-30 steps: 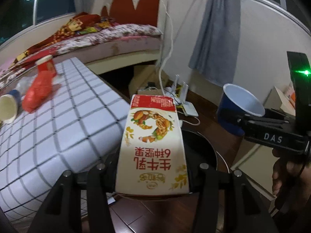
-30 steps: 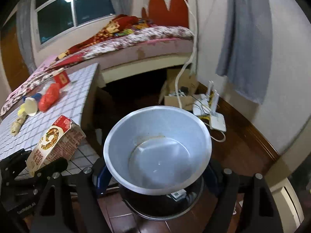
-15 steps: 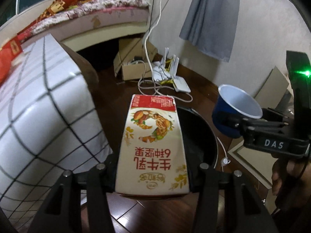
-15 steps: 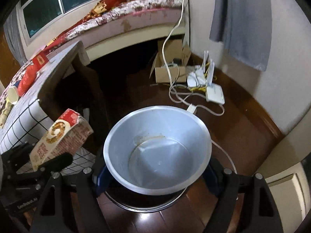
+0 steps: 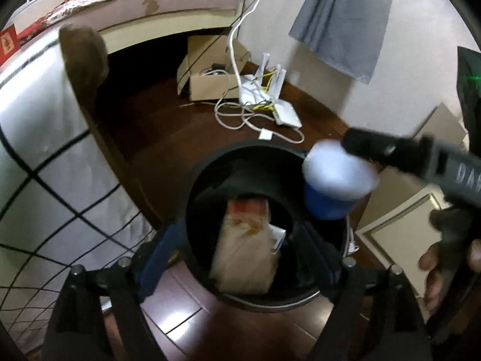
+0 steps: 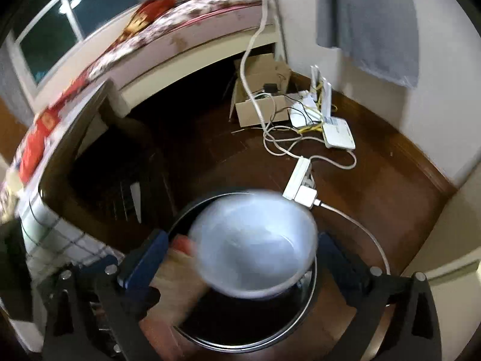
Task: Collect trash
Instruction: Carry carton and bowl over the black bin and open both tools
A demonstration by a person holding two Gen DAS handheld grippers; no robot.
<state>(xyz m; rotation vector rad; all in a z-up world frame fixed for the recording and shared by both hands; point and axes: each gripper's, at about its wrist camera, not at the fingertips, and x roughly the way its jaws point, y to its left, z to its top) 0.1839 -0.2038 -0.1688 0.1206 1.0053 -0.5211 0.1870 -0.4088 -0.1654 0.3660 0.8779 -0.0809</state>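
Observation:
A black round trash bin (image 5: 210, 186) stands on the dark wood floor beside the table. The red and white milk carton (image 5: 245, 249) is blurred, loose between my spread left fingers and dropping into the bin. My left gripper (image 5: 240, 258) is open above the bin. The blue paper cup (image 5: 333, 186) with a white inside is blurred over the bin's right rim; in the right wrist view the cup (image 6: 255, 246) hangs free between spread fingers. My right gripper (image 6: 240, 261) is open above the bin (image 6: 303, 319). The carton (image 6: 174, 267) shows blurred at the left.
The table with the checked cloth (image 5: 45, 162) stands at the left, with red trash (image 6: 33, 150) on it. A cardboard box (image 5: 207, 81), white routers (image 5: 267, 96), cables and a power strip (image 6: 297, 177) lie on the floor behind the bin. A bed (image 5: 150, 3) runs along the back.
Both grippers swung from the table to above the bin and tilted down. The left fingers opened and let the carton go. The right fingers opened and let the cup go.

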